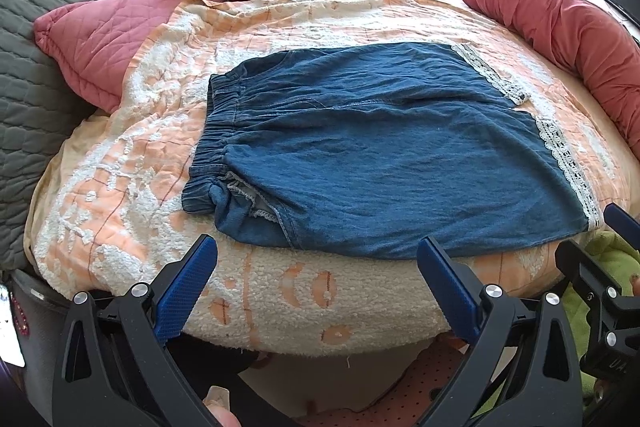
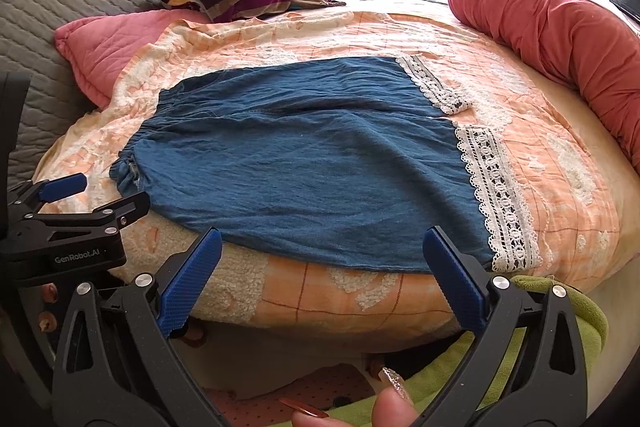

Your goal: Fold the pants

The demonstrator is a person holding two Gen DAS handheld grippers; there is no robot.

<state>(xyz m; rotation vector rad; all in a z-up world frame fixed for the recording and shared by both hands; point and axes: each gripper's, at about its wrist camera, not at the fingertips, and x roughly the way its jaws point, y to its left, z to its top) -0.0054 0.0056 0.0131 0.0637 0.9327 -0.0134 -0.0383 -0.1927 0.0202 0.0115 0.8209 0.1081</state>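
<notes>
Frankly, both my left gripper (image 1: 316, 291) and right gripper (image 2: 322, 283) gape wide, empty, short of the pants (image 2: 312, 155) lying flat at twelve o'clock; pinching the blanket (image 2: 352, 299) underneath could drag everything.

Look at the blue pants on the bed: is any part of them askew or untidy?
Yes. The near waistband corner of the blue pants is bunched, showing its pale inside, and the far lace hem is turned over at its tip.
</notes>
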